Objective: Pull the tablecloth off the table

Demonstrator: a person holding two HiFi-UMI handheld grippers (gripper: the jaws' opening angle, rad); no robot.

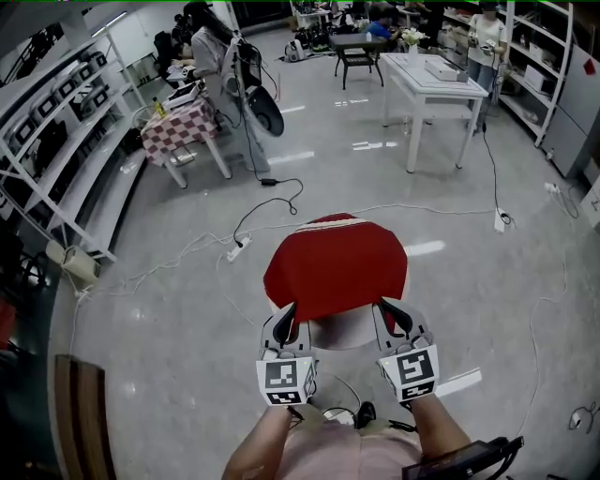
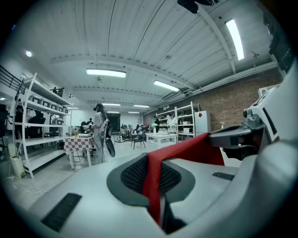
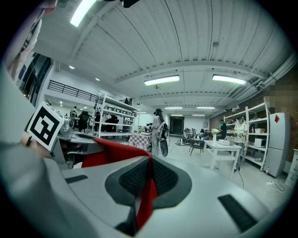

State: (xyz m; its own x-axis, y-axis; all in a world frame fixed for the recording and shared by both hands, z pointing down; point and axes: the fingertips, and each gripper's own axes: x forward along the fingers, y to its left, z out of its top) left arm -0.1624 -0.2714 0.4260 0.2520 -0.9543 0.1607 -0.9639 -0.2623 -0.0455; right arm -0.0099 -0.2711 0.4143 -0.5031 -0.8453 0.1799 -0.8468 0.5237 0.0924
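Your left gripper (image 1: 285,317) and right gripper (image 1: 393,311) each pinch the red fabric tablecloth (image 1: 336,267) at its near edge, set apart so it should slide evenly off the round white table (image 1: 343,331).

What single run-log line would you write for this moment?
left hand-held gripper: shut on red tablecloth | right hand-held gripper: shut on it | table: near edge uncovered

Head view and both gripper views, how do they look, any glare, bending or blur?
Head view: sharp, white glare streaks on the glossy floor, shelves bow at the left edge. Left gripper view: heavy fisheye with dark corners, the left tongs and the pinched tablecloth loom soft up close. Right gripper view: same curve and dark rim, a ceiling light blows out white.
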